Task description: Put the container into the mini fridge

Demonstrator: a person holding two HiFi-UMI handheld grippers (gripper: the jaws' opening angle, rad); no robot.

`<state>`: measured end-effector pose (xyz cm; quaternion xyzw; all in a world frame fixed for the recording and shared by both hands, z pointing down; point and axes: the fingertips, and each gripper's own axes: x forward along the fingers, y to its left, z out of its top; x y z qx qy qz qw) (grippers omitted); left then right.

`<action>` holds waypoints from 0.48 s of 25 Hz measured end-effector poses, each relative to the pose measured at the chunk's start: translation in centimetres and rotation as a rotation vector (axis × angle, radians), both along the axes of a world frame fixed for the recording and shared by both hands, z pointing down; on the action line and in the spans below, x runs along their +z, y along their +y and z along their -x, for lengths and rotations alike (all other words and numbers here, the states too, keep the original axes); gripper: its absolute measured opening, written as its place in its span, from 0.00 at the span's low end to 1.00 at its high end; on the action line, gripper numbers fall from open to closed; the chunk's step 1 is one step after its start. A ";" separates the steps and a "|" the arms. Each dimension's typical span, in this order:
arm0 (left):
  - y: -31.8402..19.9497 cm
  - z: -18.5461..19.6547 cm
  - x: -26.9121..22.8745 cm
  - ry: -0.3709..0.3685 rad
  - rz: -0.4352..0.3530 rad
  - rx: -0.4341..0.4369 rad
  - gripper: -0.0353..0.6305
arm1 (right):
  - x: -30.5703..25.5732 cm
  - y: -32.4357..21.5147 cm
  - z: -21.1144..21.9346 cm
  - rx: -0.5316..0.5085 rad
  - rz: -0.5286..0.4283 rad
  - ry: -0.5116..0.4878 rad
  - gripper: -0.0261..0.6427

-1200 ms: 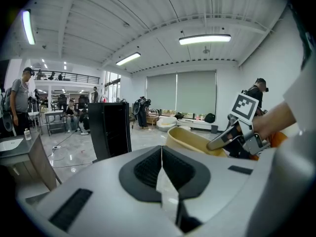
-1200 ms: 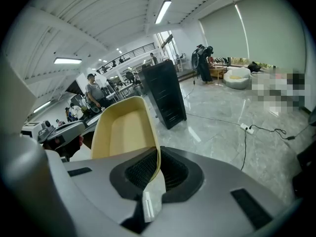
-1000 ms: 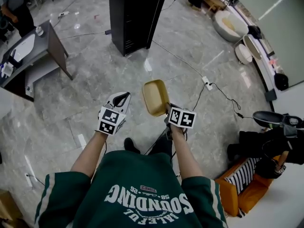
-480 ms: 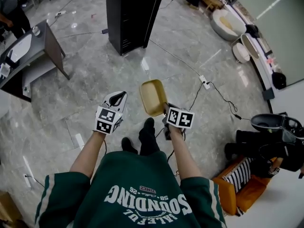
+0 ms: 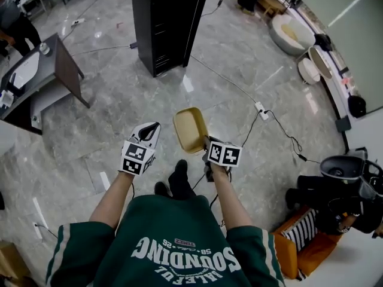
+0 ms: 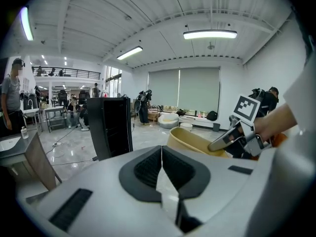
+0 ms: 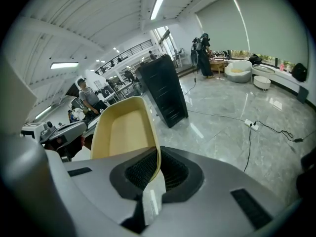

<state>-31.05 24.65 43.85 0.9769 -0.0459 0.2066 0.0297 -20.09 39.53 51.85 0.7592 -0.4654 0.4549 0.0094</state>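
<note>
A tan, open-topped container hangs above the marble floor, its rim pinched by my right gripper. In the right gripper view the container rises from the shut jaws of the right gripper. My left gripper is beside it on the left, shut with nothing between its jaws; in its own view the left gripper has the container to the right. The black mini fridge stands ahead on the floor, door side not visible.
A dark desk stands at the far left with a person beside it. A power strip and cables trail across the floor at right. Beanbag seats lie at far right, and camera gear sits near right.
I have stepped forward: the fridge sits slightly closer and a foot now shows below the grippers. Both grippers keep their pose, the container still held.
</note>
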 end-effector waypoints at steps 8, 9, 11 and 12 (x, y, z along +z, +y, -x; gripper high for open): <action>-4.0 -6.1 -0.8 -0.005 -0.012 -0.049 0.08 | 0.4 -4.1 -6.3 -0.052 0.008 -0.012 0.10; -4.5 -6.8 -0.9 -0.004 -0.013 -0.058 0.08 | 0.4 -4.6 -7.1 -0.060 0.010 -0.011 0.10; -5.4 -8.0 -1.1 -0.005 -0.014 -0.076 0.08 | 0.3 -5.5 -8.5 -0.079 0.010 -0.011 0.10; -5.7 -8.5 -1.1 -0.007 -0.014 -0.086 0.08 | 0.3 -5.8 -9.2 -0.090 0.010 -0.011 0.10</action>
